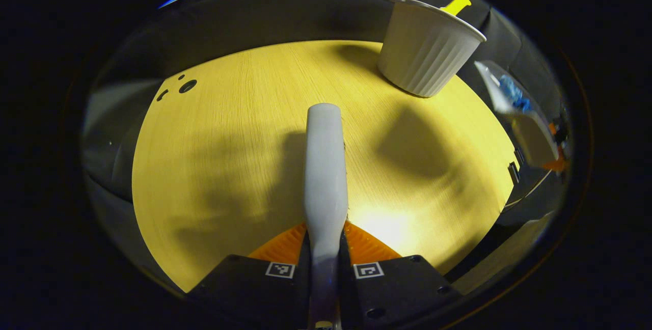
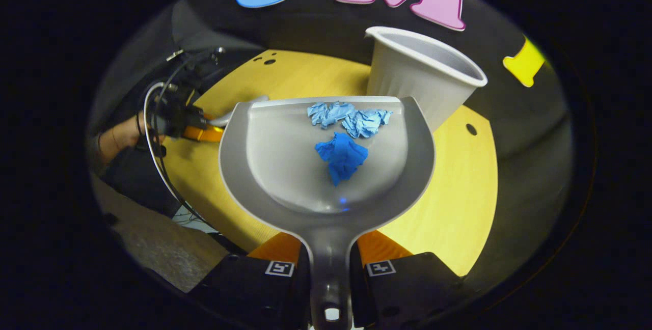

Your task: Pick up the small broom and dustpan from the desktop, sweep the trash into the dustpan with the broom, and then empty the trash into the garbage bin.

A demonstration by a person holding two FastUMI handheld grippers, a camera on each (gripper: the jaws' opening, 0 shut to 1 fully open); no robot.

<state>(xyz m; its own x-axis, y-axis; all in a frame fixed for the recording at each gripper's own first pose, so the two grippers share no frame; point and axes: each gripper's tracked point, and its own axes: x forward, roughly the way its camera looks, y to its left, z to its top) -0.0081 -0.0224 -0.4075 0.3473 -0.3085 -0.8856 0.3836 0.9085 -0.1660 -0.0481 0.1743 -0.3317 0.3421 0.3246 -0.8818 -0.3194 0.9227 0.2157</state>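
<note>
1. Yellow wood-grain desktop (image 1: 229,157) is the largest item in both views. In the right gripper view it lies beneath and around the dustpan (image 2: 326,167).
2. The white ribbed garbage bin (image 1: 428,47) stands upright on the desktop at about 1 o'clock in the left gripper view. In the right gripper view it sits at about 1 o'clock, just behind the dustpan's front lip, open mouth visible.
3. The grey dustpan extends forward from the right gripper (image 2: 328,264), handle at 6 o'clock, pan at centre. Both fingers press on the handle from either side.
4. The small broom (image 1: 326,177) runs from 6 o'clock to centre in the left gripper view; its pale handle is pinched between the fingers of the left gripper (image 1: 326,264). Bristles cannot be made out.
5. The other gripper and the hand (image 2: 119,139) holding it appear at 9 o'clock in the right gripper view, with cables alongside.
6. Trash: two pale blue crumpled scraps (image 2: 349,116) lie side by side near the dustpan's front lip, at 12 o'clock within the pan. One darker blue crumpled scrap (image 2: 342,158) rests just behind them, at the pan's centre.
7. In the left gripper view, the dustpan appears tilted at 3 o'clock, off the desktop's edge, blue scraps inside.
</note>
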